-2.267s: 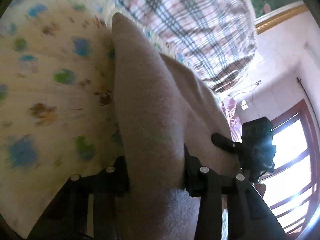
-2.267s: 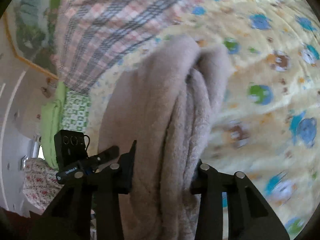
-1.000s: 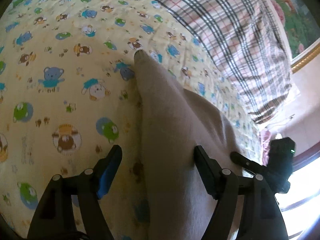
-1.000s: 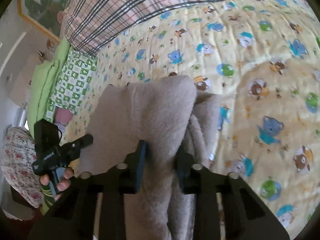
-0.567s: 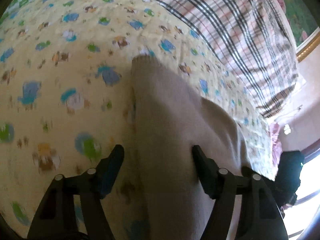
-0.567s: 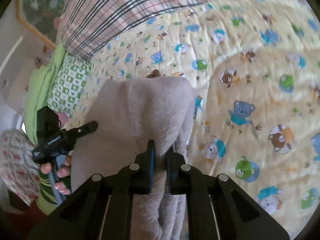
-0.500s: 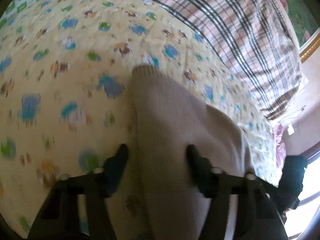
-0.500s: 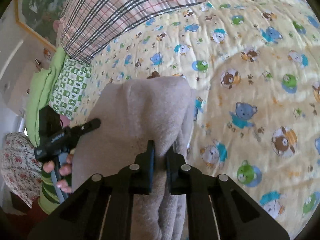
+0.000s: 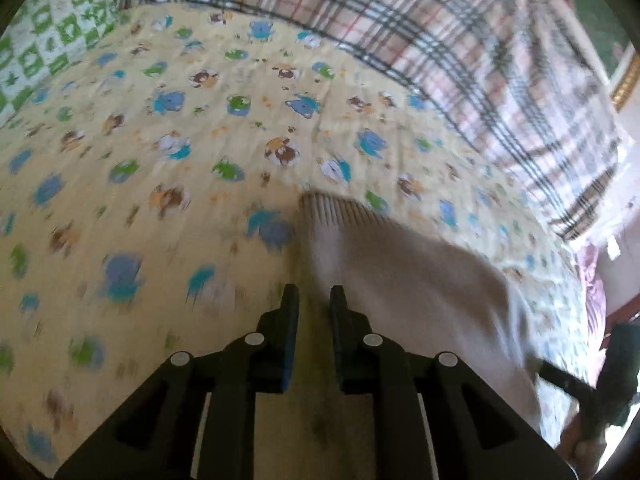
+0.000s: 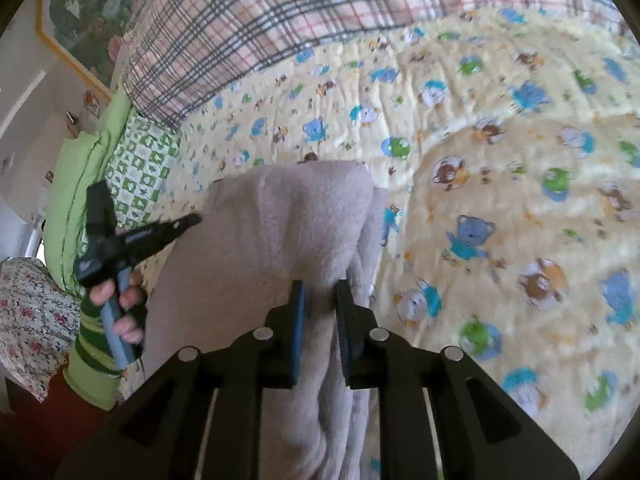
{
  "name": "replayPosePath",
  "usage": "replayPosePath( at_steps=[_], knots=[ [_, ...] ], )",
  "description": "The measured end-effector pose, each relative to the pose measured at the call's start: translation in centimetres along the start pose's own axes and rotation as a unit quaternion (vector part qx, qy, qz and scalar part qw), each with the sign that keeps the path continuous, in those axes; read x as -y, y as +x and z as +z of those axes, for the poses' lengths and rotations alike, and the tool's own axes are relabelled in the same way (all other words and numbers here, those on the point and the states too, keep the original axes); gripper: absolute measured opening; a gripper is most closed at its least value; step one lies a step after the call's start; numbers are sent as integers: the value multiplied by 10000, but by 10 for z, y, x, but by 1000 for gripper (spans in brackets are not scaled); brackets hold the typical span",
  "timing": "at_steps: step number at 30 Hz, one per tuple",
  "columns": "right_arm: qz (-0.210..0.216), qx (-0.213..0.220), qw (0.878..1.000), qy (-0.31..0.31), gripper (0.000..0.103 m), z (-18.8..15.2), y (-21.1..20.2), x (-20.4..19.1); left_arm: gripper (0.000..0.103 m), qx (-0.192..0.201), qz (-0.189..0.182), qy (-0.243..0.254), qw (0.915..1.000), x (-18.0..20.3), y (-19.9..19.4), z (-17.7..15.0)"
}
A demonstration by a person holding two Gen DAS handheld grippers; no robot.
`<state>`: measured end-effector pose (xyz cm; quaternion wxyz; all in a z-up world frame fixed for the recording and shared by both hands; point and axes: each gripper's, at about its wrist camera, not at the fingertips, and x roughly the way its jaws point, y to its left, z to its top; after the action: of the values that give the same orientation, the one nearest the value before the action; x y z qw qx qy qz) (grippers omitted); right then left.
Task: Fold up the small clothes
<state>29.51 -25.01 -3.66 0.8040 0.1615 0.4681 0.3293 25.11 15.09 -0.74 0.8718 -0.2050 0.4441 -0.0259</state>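
Note:
A beige knitted garment [image 9: 404, 280] lies on the yellow bear-print bedcover [image 9: 160, 152], its ribbed cuff pointing away from me. My left gripper [image 9: 314, 300] is shut on the garment's left edge. In the right wrist view the same garment [image 10: 288, 220] is bunched and lifted, and my right gripper [image 10: 320, 284] is shut on a fold of it. The left gripper [image 10: 176, 226] also shows there at the left, held in a hand beside the garment.
A plaid blanket [image 9: 460, 40] lies across the far side of the bed [image 10: 280, 12]. A green checked pillow [image 9: 48, 40] sits at the far left, also in the right wrist view [image 10: 136, 172]. A framed picture [image 10: 80, 8] hangs on the wall.
The left jaws have closed from wide open onto the garment's edge. The right gripper closed on its fold about a second ago and still holds it.

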Motion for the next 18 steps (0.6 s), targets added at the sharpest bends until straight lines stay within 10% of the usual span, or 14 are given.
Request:
replayPosePath(
  at_steps=[10, 18],
  knots=[
    [117, 24, 9999, 91, 43, -68, -54, -20, 30, -86, -575, 170, 9982, 7, -93, -129],
    [112, -139, 9998, -51, 44, -100, -51, -29, 40, -287, -487, 720, 9958, 20, -114, -210]
  ],
)
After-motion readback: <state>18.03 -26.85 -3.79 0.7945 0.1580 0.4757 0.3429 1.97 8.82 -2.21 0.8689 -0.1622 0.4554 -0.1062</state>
